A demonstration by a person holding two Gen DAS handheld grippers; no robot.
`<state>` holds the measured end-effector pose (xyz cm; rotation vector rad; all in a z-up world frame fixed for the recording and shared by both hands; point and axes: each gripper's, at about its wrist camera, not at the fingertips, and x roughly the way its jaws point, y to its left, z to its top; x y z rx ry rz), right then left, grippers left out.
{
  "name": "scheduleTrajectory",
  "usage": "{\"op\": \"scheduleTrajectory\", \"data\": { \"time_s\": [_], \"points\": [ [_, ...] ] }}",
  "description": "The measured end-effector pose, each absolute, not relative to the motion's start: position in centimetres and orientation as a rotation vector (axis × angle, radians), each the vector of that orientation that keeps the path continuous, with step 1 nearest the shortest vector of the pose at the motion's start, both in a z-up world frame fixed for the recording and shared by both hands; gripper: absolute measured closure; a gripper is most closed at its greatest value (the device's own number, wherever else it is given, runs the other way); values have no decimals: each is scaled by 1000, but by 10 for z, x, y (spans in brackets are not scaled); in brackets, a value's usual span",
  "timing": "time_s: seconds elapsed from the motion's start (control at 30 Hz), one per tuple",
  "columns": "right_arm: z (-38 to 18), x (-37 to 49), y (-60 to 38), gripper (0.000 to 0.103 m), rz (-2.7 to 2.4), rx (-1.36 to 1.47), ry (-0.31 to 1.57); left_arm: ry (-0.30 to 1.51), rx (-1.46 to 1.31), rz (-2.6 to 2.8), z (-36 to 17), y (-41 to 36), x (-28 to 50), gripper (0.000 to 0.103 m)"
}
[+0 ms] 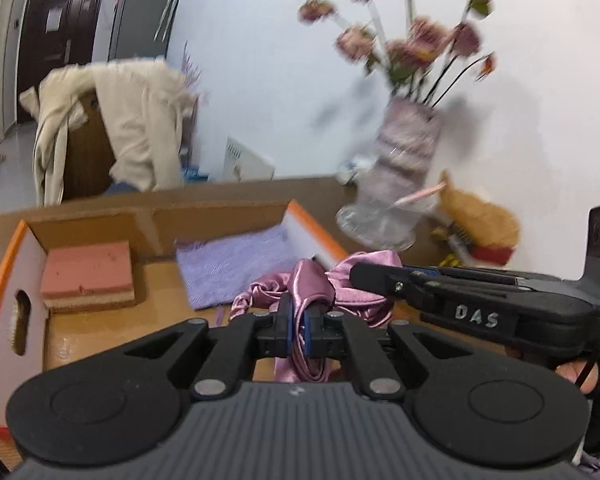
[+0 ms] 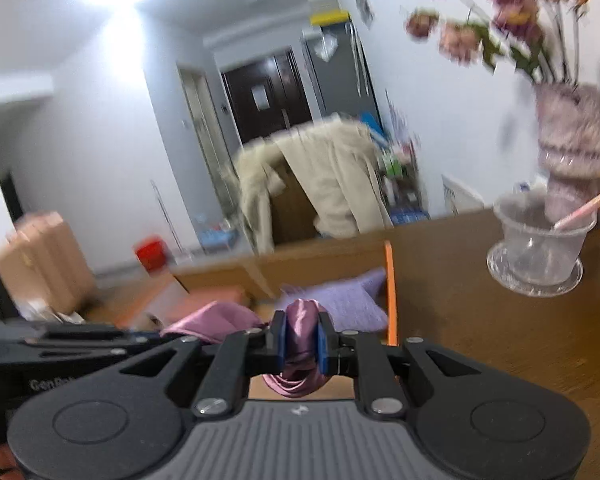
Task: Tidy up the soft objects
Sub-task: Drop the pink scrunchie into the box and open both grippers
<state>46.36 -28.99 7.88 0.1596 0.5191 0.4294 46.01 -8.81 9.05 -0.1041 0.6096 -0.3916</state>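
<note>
While the left tongs pinch one fold of the pink satin cloth, the right tongs clamp another bunch of it. The cloth hangs over the bench at the cardboard box's near edge; inside, a purple towel lies at 11 o'clock and a pink sponge further left.

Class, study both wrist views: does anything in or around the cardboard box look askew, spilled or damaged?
Nothing stands out. The pink sponge and purple cloth lie flat in the box; both grippers pinch the pink satin cloth.
</note>
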Motion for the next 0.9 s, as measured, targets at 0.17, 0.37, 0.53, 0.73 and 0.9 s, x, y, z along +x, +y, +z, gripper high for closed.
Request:
{"op": "scheduleTrajectory", "data": {
  "time_s": [0.17,0.37,0.53,0.73,0.9],
  "points": [
    [54,471,-276,88,308,31,577,658,-132,-388,63,-83,464,93],
    [73,450,-274,77,262,-30,517,586,-131,-341,89,-69,444,66],
    [125,411,-283,65,283,-13,385,469,-122,-301,136,-46,397,64],
    [166,353,-283,50,322,-17,264,368,-122,-233,168,-13,330,57],
    [147,299,-272,45,354,13,252,333,-89,-142,146,-4,261,41]
  ]
}}
